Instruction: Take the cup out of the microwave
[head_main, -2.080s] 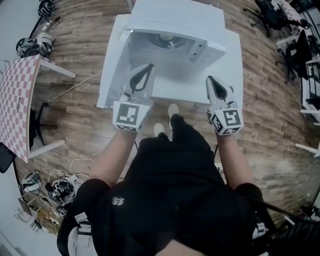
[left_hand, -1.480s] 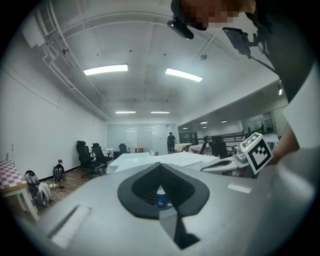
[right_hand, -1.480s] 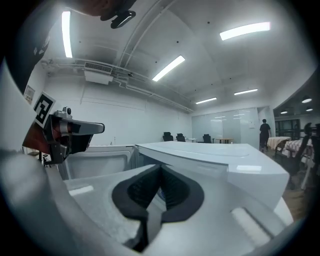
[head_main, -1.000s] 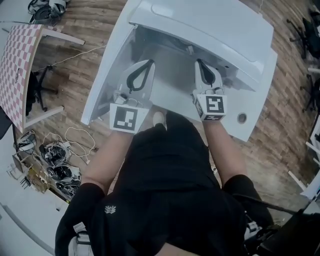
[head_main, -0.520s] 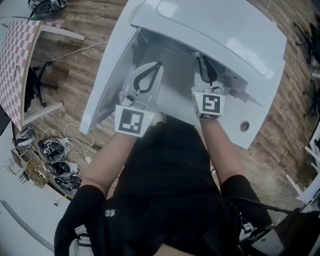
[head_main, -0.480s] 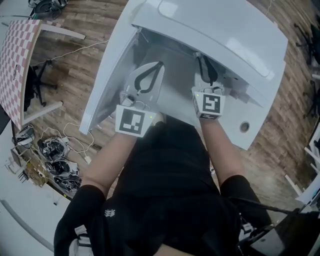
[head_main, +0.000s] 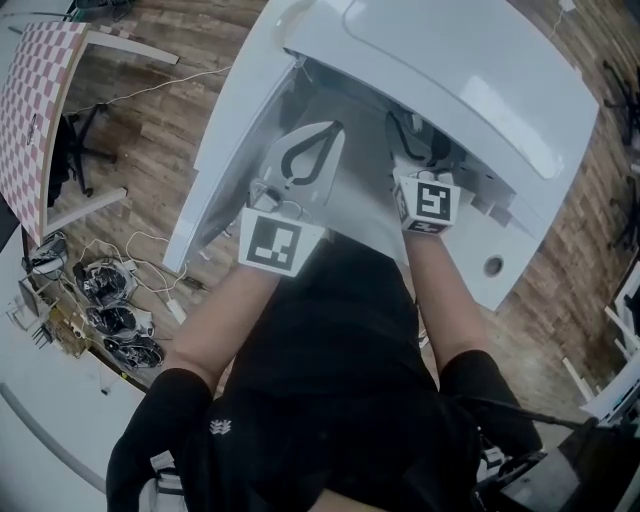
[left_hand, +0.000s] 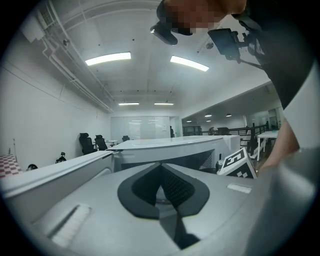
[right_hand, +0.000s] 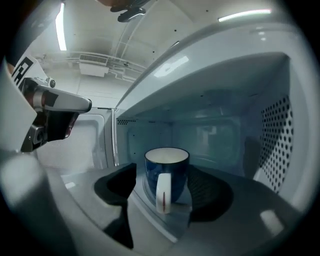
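Right tongs (right_hand: 167, 189) opening, cup (right_hand: 166, 170) between (inside microwave (right_hand: 235, 125))

Wood-plank floor (head_main: 150, 140) is noted all round. A pink-checked tabletop (head_main: 35, 90) is set at left — cables and headsets (head_main: 108, 322) are heaped near it. Ceiling strip lights (left_hand: 107, 59) are lit.
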